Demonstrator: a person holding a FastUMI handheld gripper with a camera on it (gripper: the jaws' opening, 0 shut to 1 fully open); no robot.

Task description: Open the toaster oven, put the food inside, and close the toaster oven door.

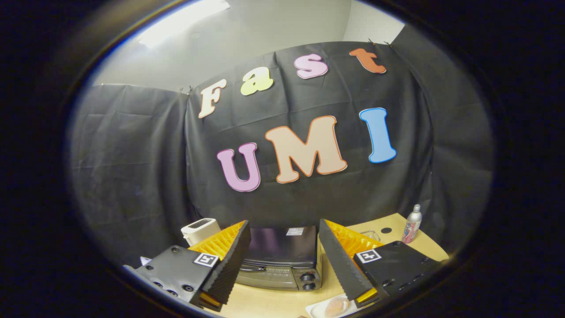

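Observation:
A dark toaster oven stands on the wooden table beyond my fingers, seen between them, with its door shut, a handle along the door's top and two knobs at its right. My gripper is open and holds nothing; it hovers above the table in front of the oven. A piece of pale orange food lies on a white plate just below the right fingertip, near the table's front.
A small white appliance stands left of the oven, behind the left finger. A spray bottle stands at the table's far right corner, next to a dark round hole in the tabletop. Black cloth walls close the back.

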